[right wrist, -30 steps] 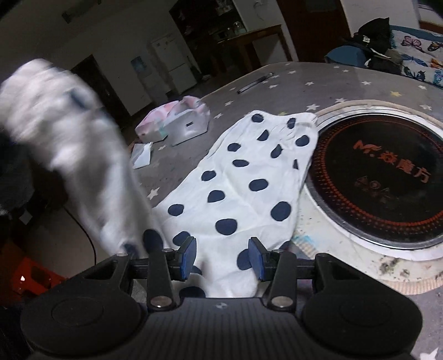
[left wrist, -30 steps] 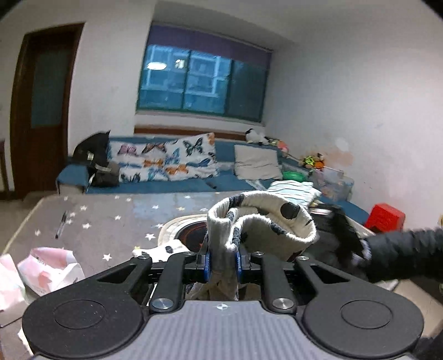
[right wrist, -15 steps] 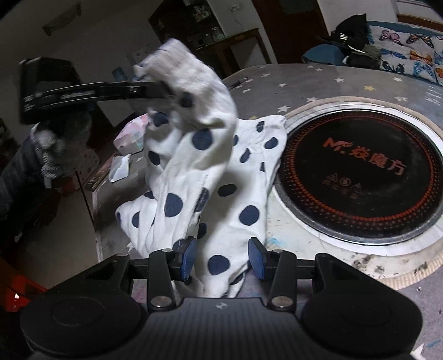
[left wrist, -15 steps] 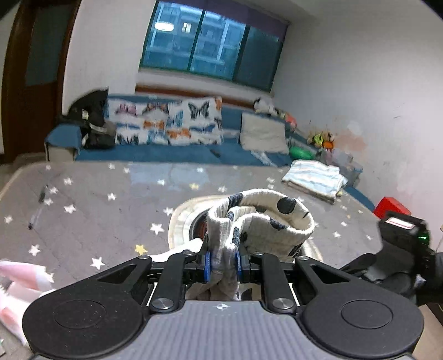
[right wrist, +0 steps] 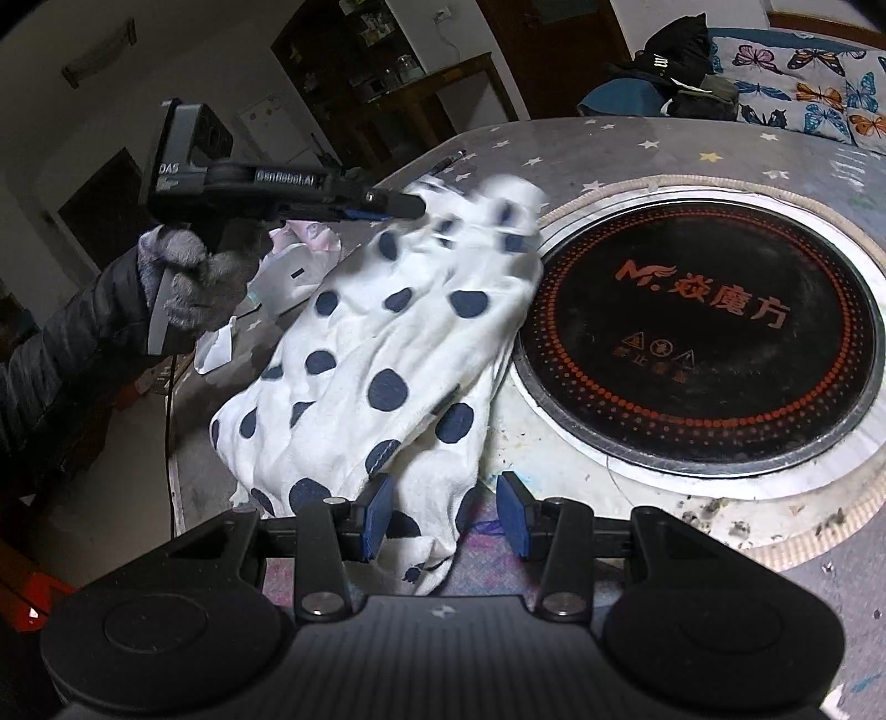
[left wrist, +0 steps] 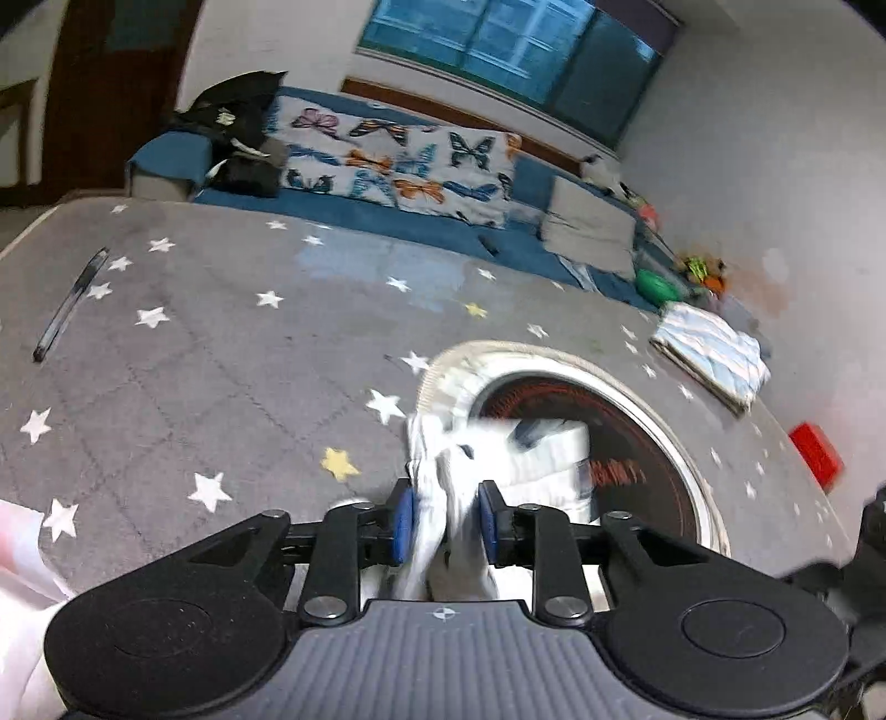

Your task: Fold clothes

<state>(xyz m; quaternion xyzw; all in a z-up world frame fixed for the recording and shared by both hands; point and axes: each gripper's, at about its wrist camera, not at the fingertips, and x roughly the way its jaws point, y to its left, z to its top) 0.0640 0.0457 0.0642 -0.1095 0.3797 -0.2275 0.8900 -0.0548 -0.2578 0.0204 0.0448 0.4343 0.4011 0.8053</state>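
My left fingers [left wrist: 441,518] are opening around the far edge of the cloth [right wrist: 387,354] on the desk [left wrist: 221,343]; let it drop flat first. My right fingers [right wrist: 440,518] stand apart over its near corner.

Induction hob [right wrist: 703,338] set in star-print table [left wrist: 221,354]; possibly pen [left wrist: 69,304]

I'm in a home living room: a blue sofa [left wrist: 387,216] with a butterfly-print blanket [left wrist: 398,160] sits under a dark window [left wrist: 498,44]. My counter [left wrist: 221,343] wears a star-print cover around a built-in cooktop [right wrist: 698,332]. The dim shelves [right wrist: 382,61] behind are probably kitchen storage.
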